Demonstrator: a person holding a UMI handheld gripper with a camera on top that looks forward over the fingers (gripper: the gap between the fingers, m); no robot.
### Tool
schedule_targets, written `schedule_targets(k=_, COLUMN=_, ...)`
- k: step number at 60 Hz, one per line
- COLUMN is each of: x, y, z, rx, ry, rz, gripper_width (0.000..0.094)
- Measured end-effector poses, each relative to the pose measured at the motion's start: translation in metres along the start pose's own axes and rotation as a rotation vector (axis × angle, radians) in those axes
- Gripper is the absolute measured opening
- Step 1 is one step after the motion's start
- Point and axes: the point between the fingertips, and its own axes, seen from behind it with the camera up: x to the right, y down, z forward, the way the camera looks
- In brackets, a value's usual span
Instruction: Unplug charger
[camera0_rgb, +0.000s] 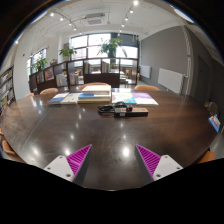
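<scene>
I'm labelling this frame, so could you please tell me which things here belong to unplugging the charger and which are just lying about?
Job:
- dark charger on the table, well beyond the fingers
- gripper, open, holding nothing

Lying about:
- flat items behind it
- potted plants by the windows

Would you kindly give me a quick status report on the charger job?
Gripper open, holding nothing, fingers over bare table. Dark charger unit beyond the fingers, mid-table, not yet reached. Nothing in the way between fingers and it.
</scene>
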Motion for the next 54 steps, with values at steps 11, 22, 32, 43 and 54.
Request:
schedule_targets(k=11, x=0.064, y=-0.029, z=0.119, rx=-0.032, ry=0.028, rz=-0.007, gripper_width=0.0852)
schedule_targets(k=22, x=0.089, y=-0.073, z=0.228, rx=-0.024, ry=0.000, rz=-0.045, gripper_width=0.0769)
schedule_targets(k=32, x=0.096, y=-0.120, z=0.306, rx=0.027, ry=-0.030, rz=-0.061, gripper_width=0.0649)
schedule_targets(k=43, x=0.095, y=-0.119, z=0.348, rx=-0.007, ry=-0.055, rz=-0.016, gripper_width=0.0264)
schedule_targets(k=54, x=0.097, y=-0.119, z=0.347, rx=-0.015, ry=-0.018, rz=0.026, gripper_width=0.0137)
